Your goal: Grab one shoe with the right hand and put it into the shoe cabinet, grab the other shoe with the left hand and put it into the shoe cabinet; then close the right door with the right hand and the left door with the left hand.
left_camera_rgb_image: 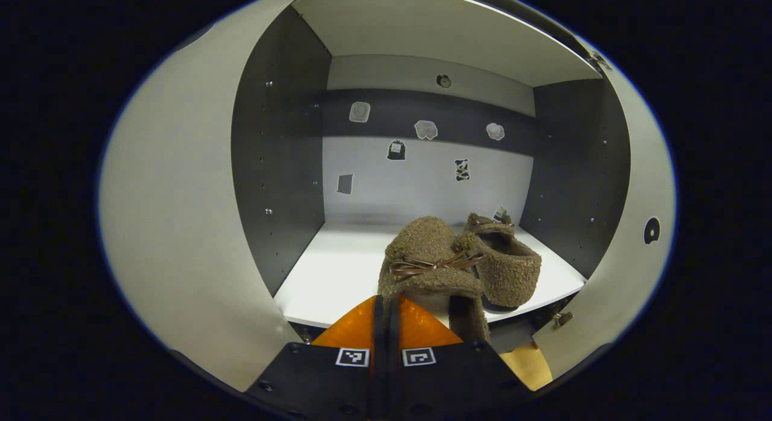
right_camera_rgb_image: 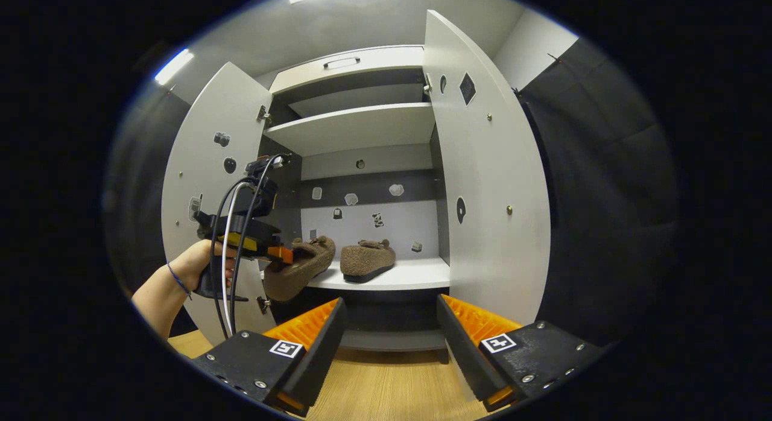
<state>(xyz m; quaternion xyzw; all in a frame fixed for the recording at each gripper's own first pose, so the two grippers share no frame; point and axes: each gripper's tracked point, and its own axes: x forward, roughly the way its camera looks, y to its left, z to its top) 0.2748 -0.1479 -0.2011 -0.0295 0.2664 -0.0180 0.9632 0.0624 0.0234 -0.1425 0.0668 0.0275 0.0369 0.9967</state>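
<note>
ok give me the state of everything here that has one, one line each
Left tool: shut on the held shoe.
Right tool: open, holding nothing.
Held shoe: toe over the shelf edge, heel still outside.
Other shoe: resting on the shelf.
Left door: open.
Right door: open.
Shelf: holds one shoe.

Shoe cabinet [right_camera_rgb_image: 362, 116]: stands on the floor [right_camera_rgb_image: 386, 391], both doors swung open.
Left door [right_camera_rgb_image: 211, 167]: left of the opening.
Right door [right_camera_rgb_image: 488, 186]: right of the opening.
Lower shelf [right_camera_rgb_image: 410, 276]: carries both shoes; an upper shelf [right_camera_rgb_image: 356, 128] lies above it.
Right shoe [right_camera_rgb_image: 367, 260]: fully on the lower shelf, right of the other shoe, just beside it.
Left shoe [right_camera_rgb_image: 300, 267]: toe on the shelf, heel overhanging the front edge.
Left hand-held gripper [right_camera_rgb_image: 280, 254]: at the left shoe's heel, in front of the left door.
Right hand-held gripper [right_camera_rgb_image: 389, 324]: well before the cabinet, above the floor.
</note>
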